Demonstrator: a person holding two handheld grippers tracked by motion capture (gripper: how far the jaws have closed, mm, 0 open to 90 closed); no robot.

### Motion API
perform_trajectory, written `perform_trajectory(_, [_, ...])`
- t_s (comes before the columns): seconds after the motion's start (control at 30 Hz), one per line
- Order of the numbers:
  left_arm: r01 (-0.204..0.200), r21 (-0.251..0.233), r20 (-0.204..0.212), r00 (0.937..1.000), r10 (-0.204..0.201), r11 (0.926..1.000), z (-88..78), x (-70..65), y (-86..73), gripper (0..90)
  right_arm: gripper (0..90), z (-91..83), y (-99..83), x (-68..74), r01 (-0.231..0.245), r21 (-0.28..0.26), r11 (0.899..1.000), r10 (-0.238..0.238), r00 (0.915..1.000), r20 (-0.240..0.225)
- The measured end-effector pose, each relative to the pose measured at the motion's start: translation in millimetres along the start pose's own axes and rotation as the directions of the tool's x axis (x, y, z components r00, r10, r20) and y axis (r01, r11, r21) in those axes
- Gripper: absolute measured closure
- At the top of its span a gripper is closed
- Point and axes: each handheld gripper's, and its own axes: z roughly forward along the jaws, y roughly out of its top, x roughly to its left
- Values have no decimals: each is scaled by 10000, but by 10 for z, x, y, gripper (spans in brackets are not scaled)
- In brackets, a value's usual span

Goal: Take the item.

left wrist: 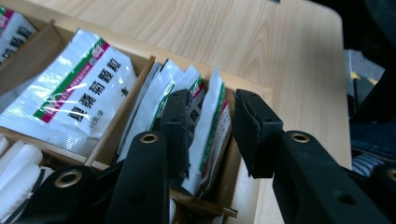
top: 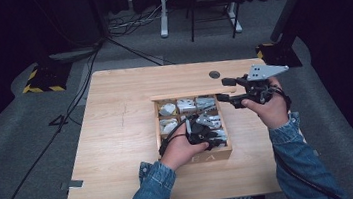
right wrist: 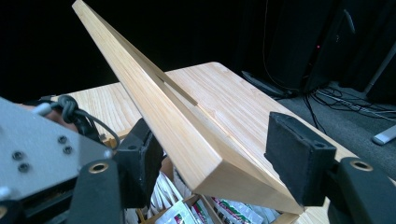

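**Room and surroundings: dim studio, grey floor**

We note a light wooden table (top: 118, 136) with rounded corners and a dark round grommet (top: 214, 74) near its far edge. It stands on grey carpet (top: 19, 147). Black cables (top: 72, 104) trail across the floor at left. Yellow-and-black striped stand bases (top: 41, 82) sit at both far corners. A white desk frame (top: 164, 15) stands behind. The backdrop is dark.

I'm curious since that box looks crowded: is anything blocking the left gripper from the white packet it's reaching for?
Nothing visible. The right gripper holds the light wooden lid raised, and the white green-striped sachet stands between the open jaws of the left gripper.
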Motion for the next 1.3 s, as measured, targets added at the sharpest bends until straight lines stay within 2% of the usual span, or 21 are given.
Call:
perform_trajectory(0.17, [43, 536, -123, 9999, -37, 9986, 36, 11, 23, 692, 374, 2, 1, 3, 24, 16, 10000, -24, 10000, 1])
perform_trajectory(0.27, [102, 779, -15, 9999, -101, 9969, 65, 18, 28, 694, 377, 8, -2, 5, 34, 65, 10000, -34, 10000, 2])
perform_trajectory(0.57, [402, 1062, 178, 9989, -423, 9935, 102, 44, 17, 740, 383, 18, -8, 2, 88, 136, 9999, -89, 10000, 43])
perform_trajectory(0.77, [215, 1281, 292, 9993, -255, 9915, 115, 41, 20, 802, 383, 18, -7, 1, 83, 130, 9999, -84, 9999, 66])
perform_trajectory(0.9, [148, 1199, 222, 9996, -176, 9927, 117, 25, 21, 839, 383, 17, -8, -4, 79, 105, 9999, -80, 9999, 67])
perform_trajectory(1.0, [203, 872, 396, 9989, -238, 9960, 90, 20, 29, 875, 383, 11, -9, -6, 52, 111, 9999, -53, 10000, 53])
perform_trajectory(1.3, [-47, 42, 160, 9999, 46, 10000, -103, -30, 136, 884, 383, 6, -10, -13, 0, 85, 10000, 0, 10000, 69])
